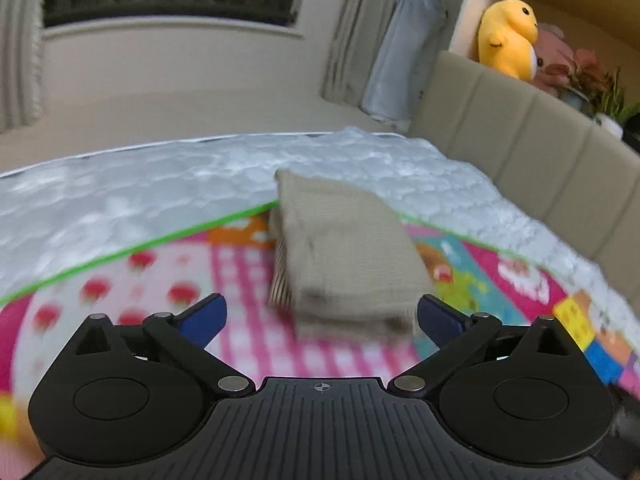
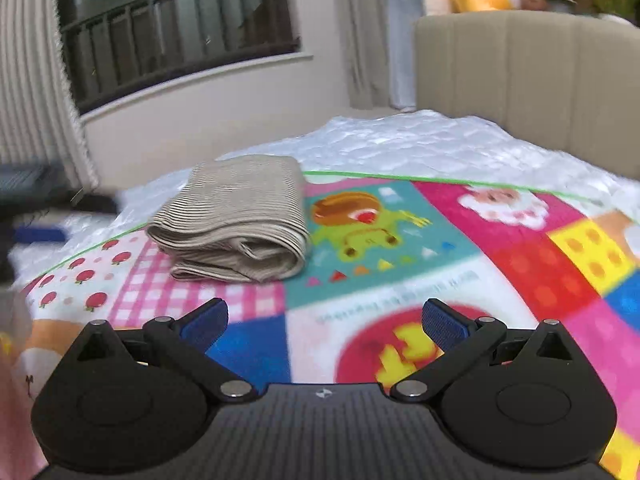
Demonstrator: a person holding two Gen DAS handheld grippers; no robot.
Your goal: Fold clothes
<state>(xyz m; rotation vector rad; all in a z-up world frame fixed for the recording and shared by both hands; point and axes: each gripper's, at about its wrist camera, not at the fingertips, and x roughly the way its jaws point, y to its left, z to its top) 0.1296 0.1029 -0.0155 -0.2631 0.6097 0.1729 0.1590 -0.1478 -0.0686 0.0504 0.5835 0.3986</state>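
Beige folded garment (image 1: 344, 256) lies just beyond the open left hand-held gripper (image 1: 322, 320).

At frame centre, the folded garment (image 2: 236, 220) is beige with fine dark stripes. It lies on a play mat (image 2: 440, 240) of pink checks, red strawberries, teal, red and yellow blocks, edged in green, over a white quilted mattress (image 1: 160, 184). A yellow plush duck (image 1: 508, 36) sits upper right above a beige headboard (image 1: 520, 148); each black claw has blue pads (image 2: 206, 324).

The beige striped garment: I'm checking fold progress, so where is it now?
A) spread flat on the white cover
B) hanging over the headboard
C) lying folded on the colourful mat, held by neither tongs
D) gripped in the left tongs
C: the beige striped garment lies as a folded bundle on the colourful mat, and both tongs stand open and empty.
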